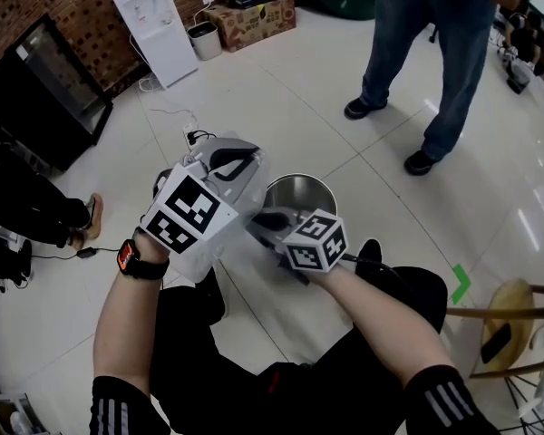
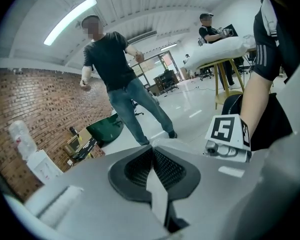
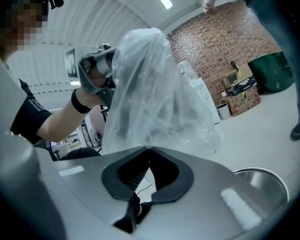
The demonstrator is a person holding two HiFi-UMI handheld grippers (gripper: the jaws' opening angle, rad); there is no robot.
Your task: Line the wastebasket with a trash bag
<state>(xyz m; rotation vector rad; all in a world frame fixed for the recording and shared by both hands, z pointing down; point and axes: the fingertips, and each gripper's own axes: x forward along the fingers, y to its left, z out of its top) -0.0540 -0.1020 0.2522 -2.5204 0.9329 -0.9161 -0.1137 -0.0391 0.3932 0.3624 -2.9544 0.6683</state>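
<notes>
The left gripper point(image 2: 151, 148) has its jaws closed together, with a pale strip of bag point(image 2: 158, 196) pinched between them. Just right of it sits a marker cube point(image 2: 229, 132), in front of a bare forearm point(image 2: 257, 91). Farther off, a person point(image 2: 117, 69) in jeans stands near a brick wall point(image 2: 40, 101) at the left.

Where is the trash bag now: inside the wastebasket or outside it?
Outside. The clear trash bag is held up in the air, bunched, above and beside the metal wastebasket, whose inside looks bare.
</notes>
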